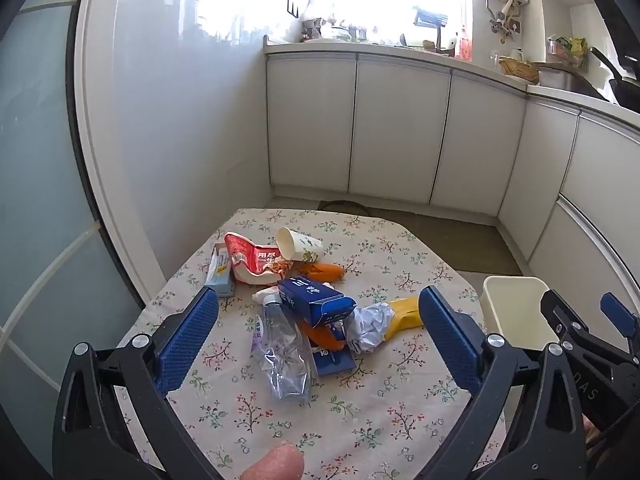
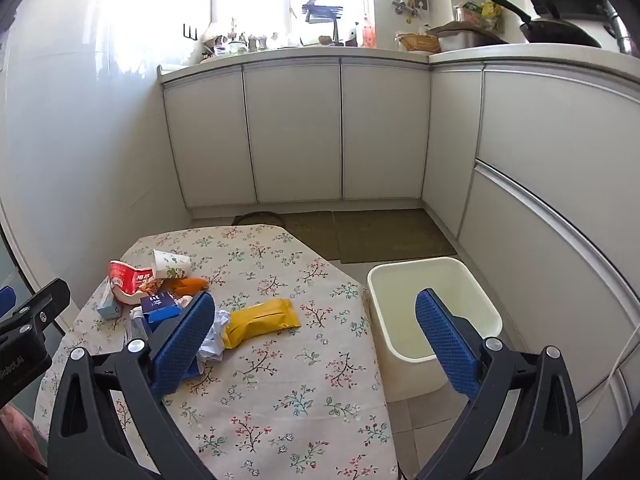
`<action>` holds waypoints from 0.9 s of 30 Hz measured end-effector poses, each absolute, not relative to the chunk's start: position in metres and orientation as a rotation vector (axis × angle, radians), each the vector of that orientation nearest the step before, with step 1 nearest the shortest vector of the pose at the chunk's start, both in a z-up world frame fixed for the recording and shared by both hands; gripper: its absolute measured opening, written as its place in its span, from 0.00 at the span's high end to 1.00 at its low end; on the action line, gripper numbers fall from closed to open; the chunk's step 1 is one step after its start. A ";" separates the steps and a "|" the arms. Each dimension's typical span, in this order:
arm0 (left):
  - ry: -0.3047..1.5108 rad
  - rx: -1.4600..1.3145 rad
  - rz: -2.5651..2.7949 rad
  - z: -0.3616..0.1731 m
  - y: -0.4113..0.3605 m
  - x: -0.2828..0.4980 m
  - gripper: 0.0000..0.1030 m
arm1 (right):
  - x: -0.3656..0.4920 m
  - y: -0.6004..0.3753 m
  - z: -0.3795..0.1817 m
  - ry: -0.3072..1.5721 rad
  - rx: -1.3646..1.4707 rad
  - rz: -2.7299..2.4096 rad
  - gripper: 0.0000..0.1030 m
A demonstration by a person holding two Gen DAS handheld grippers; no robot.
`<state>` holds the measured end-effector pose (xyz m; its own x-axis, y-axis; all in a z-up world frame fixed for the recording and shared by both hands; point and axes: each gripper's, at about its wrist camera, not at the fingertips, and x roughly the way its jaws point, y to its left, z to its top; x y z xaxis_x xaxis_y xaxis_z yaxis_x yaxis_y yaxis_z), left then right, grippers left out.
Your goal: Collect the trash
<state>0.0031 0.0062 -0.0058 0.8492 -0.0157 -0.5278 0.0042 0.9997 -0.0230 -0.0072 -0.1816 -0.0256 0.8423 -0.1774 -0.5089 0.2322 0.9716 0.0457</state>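
A heap of trash lies on the floral tablecloth [image 1: 280, 412]: a crushed clear bottle [image 1: 282, 354], a blue carton [image 1: 316, 300], crumpled paper [image 1: 370, 326], a yellow pouch [image 2: 260, 320], a red packet [image 1: 256, 258], a paper cup [image 1: 300, 245] and an orange wrapper [image 1: 326, 270]. My left gripper [image 1: 318, 318] hovers open above and in front of the heap, nothing between its blue pads. My right gripper [image 2: 314, 322] is open too, over the table's right edge, the yellow pouch seen between its fingers. A cream bin [image 2: 434, 320] stands on the floor right of the table.
White kitchen cabinets [image 2: 296, 132] run along the back and right, with a cluttered counter [image 2: 304, 50] above. Mats [image 2: 384, 236] lie on the floor behind the table. A white wall [image 1: 180, 140] borders the table's left. A thumb [image 1: 276, 462] shows at the bottom.
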 end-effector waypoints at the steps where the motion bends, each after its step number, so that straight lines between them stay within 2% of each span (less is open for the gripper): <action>1: 0.557 -0.024 -0.010 -0.006 0.007 0.003 0.07 | -0.008 -0.181 -0.025 0.524 0.102 -0.217 0.05; 27: 0.594 -0.043 -0.008 -0.013 0.011 0.005 0.07 | -0.004 -0.176 -0.024 0.538 0.079 -0.217 0.05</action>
